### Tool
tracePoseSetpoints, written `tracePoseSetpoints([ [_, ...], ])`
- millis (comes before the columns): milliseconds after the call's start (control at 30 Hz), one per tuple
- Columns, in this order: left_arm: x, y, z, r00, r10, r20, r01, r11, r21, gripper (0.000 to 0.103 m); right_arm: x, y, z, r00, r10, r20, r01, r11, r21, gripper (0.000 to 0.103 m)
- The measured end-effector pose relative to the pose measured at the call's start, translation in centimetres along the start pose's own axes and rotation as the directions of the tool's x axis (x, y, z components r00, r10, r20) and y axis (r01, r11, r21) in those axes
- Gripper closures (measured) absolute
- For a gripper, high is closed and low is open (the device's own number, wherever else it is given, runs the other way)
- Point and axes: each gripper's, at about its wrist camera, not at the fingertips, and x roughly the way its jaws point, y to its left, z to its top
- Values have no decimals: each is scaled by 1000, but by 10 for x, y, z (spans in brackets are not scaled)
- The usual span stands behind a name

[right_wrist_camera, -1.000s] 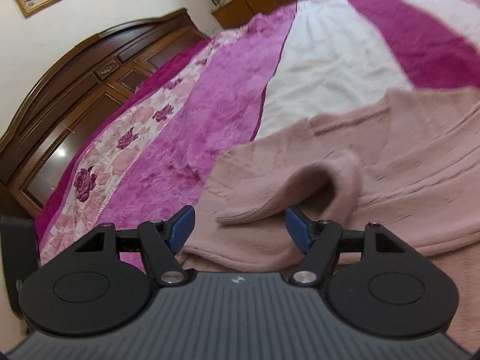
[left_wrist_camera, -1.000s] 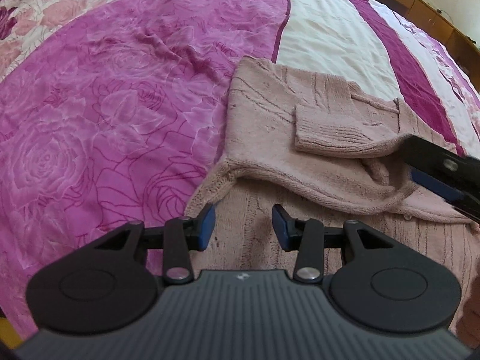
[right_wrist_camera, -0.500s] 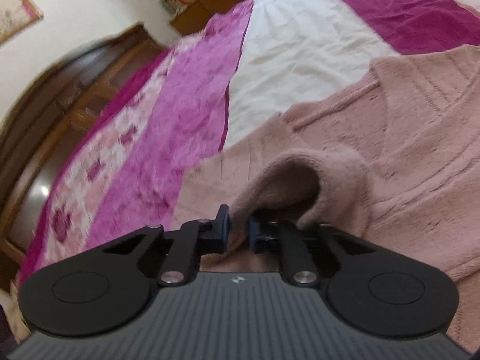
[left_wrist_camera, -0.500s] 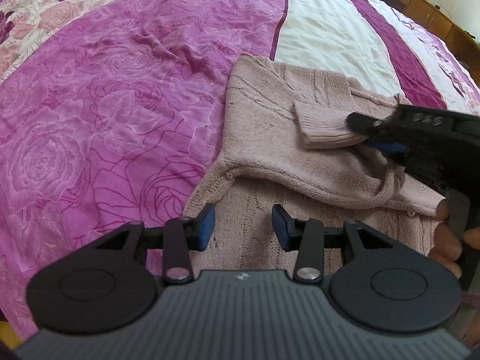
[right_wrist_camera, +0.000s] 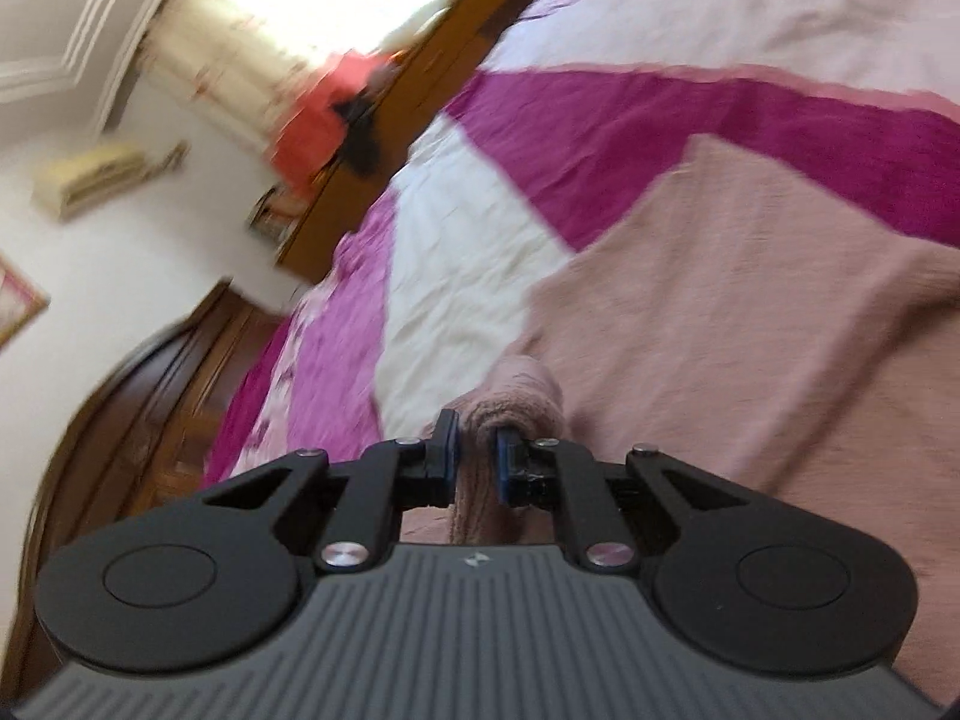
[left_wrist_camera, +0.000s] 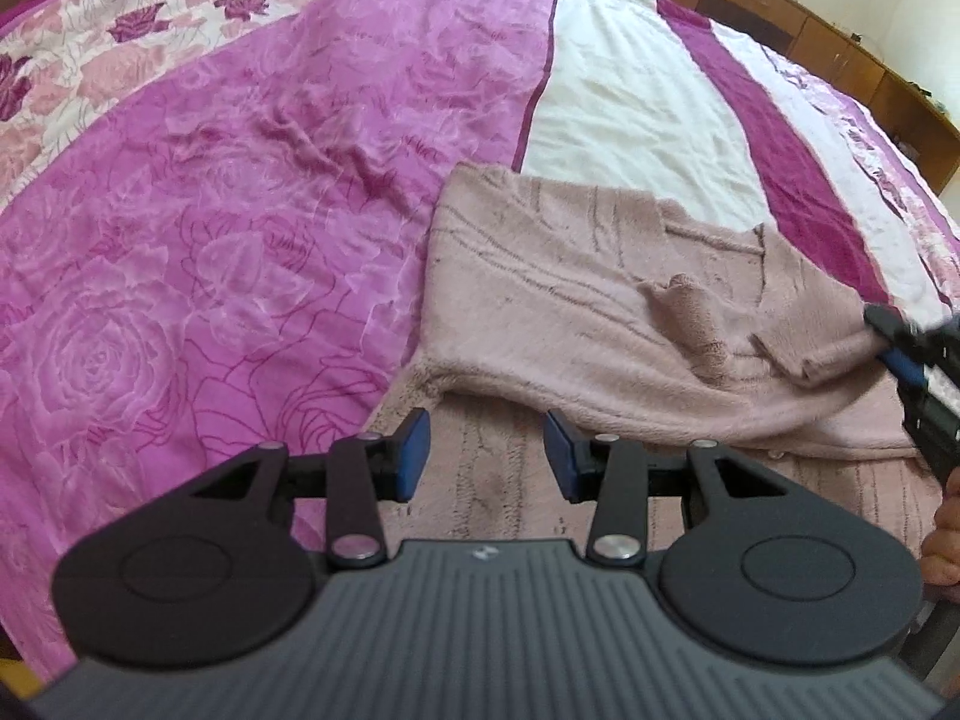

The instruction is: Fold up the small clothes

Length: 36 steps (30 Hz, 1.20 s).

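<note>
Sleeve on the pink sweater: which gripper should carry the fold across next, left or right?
Right. The right gripper is already shut on the sleeve. The left gripper is open and holds nothing, over the sweater's lower part.

The left wrist view looks forward and down from low above the near edge of the bed (left_wrist_camera: 252, 276), along the open left gripper (left_wrist_camera: 485, 455). It faces the far edge and the wooden cabinets (left_wrist_camera: 840, 54). The right wrist view sits closer to the pink sweater (right_wrist_camera: 750, 324), tilted and blurred, facing the headboard (right_wrist_camera: 138, 408) corner. Both views share the sweater (left_wrist_camera: 540, 276) and the striped bedspread; the right gripper (left_wrist_camera: 900, 354) appears at the left view's right edge.
</note>
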Motion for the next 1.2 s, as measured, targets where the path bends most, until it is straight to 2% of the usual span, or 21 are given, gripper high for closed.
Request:
tracePoseSetpoints([
  [100, -3, -4, 2, 1000, -4, 13, 4, 1000, 8, 59, -5, -23, 2, 999, -29, -16, 30, 997, 74, 88],
  [167, -3, -6, 4, 1000, -3, 19, 3, 1000, 15, 59, -6, -34, 1, 998, -36, -46, 41, 993, 111, 84],
  [267, -1, -9, 7, 1000, -3, 22, 2, 1000, 24, 59, -8, -47, -2, 995, -33, -94, 47, 986, 159, 75],
  [367, 2, -11, 13, 999, 5, 39, -6, 999, 38, 59, -16, -51, -1, 993, 0, -121, 20, 986, 166, 60],
  [433, 6, -12, 17, 999, 21, 49, -23, 999, 45, 59, -25, -46, 1, 992, 6, -130, 10, 993, 121, 46],
  [533, 14, -12, 25, 998, 38, 55, -41, 998, 44, 59, -37, -26, 5, 991, 3, -134, -3, 1000, -3, 43],
  [633, 21, -12, 30, 997, 55, 51, -57, 998, 40, 59, -48, -3, 6, 989, -13, -146, -12, 985, -170, 43],
  [700, 24, -11, 31, 997, 62, 49, -64, 997, 41, 59, -53, 14, 3, 990, -33, -140, -10, 955, -297, 43],
  [833, 27, -12, 30, 997, 61, 47, -63, 997, 44, 59, -47, 42, -10, 991, -93, -100, 23, 837, -547, 43],
  [1000, 30, -15, 29, 997, 60, 50, -63, 996, 60, 59, -8, 50, -25, 980, -166, -114, 39, 710, -703, 43],
  [1200, 34, -18, 35, 994, 59, 92, -67, 994, 91, 59, 30, 47, -42, 959, -267, -95, 65, 533, -844, 43],
])
